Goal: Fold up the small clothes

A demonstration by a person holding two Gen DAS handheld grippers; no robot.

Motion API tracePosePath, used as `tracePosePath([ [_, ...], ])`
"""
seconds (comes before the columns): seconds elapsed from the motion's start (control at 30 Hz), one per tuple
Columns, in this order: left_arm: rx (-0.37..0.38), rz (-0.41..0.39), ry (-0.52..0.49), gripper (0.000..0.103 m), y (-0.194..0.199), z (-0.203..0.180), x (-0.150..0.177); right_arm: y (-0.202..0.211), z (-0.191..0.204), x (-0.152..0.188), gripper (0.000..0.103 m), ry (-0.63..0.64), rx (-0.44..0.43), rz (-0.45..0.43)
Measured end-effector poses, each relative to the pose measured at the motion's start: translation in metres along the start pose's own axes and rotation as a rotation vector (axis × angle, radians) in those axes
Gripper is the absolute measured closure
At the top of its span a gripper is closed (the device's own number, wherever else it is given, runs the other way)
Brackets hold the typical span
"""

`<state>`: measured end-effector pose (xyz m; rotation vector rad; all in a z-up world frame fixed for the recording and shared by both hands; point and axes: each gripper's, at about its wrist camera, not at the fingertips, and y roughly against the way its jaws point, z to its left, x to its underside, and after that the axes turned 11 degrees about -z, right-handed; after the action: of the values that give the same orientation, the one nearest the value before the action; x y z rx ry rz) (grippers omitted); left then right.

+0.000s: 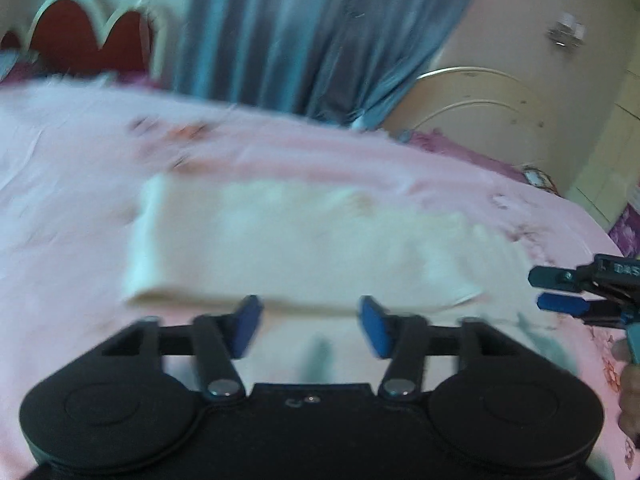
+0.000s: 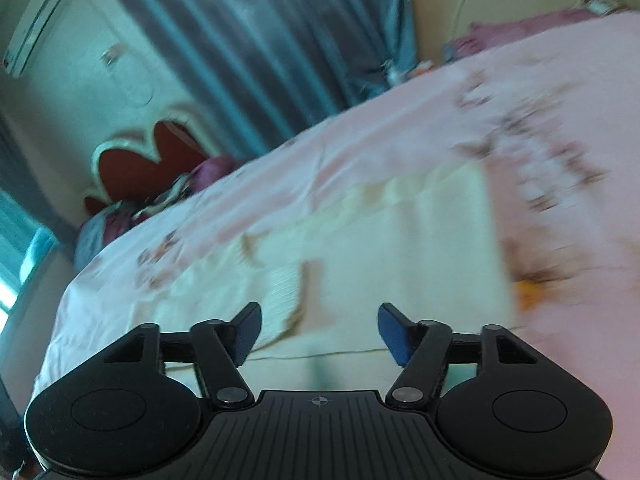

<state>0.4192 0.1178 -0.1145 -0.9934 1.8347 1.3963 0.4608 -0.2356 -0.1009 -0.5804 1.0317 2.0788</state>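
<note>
I am hovering my left gripper (image 1: 310, 326) and right gripper (image 2: 318, 332), both wide and empty. The cream garment (image 1: 288, 240) is lying folded mid-frame on the pink bedsheet (image 1: 60, 184); it looks soft, light and floppy, so I judge pinching its near edge best.

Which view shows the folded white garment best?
The left wrist view: the white garment lies whole as a folded strip on the pink sheet, ahead of the open left claw. The right wrist view shows it slanted, blurred, partly behind the open right claw.

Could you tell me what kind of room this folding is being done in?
Most likely a bedroom: the cream garment lies on a bed with a pink floral sheet, a scalloped red headboard stands behind, and blue curtains hang beyond.
</note>
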Motion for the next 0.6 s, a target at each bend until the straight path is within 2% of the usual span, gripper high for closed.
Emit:
tracePosePath([
  [0.03,-0.016,0.017,0.033,0.062,0.000,0.014,0.002,-0.010,0.002,0.002,0.049,-0.010,-0.010,0.018],
  [0.13,-0.044,0.026,0.089,0.059,-0.004,0.040,0.002,-0.036,0.007,0.007,0.050,-0.034,-0.008,0.060],
  [0.23,-0.004,0.039,0.160,0.058,-0.018,0.049,0.001,-0.053,0.013,0.008,0.051,-0.023,0.000,0.080],
  [0.27,-0.002,0.048,0.160,0.058,-0.024,0.049,0.000,-0.058,0.017,0.008,0.060,-0.009,0.003,0.089],
  [0.33,-0.047,0.055,0.121,0.062,-0.035,0.043,0.000,-0.068,0.022,0.008,0.076,0.013,0.012,0.110],
  [0.37,-0.057,0.048,0.131,0.061,-0.037,0.042,0.000,-0.072,0.023,0.009,0.080,0.020,0.019,0.112],
  [0.4,-0.063,0.046,0.142,0.062,-0.039,0.043,-0.001,-0.075,0.025,0.009,0.088,0.034,0.027,0.114],
  [0.43,-0.073,0.046,0.140,0.062,-0.042,0.041,-0.002,-0.076,0.028,0.009,0.100,0.048,0.027,0.112],
  [0.53,-0.101,0.051,0.090,0.063,-0.044,0.032,0.001,-0.055,0.040,-0.005,0.100,0.111,0.017,0.006],
  [0.6,-0.102,0.054,0.075,0.063,-0.043,0.033,0.002,-0.033,0.041,-0.020,0.101,0.137,0.041,-0.091],
])
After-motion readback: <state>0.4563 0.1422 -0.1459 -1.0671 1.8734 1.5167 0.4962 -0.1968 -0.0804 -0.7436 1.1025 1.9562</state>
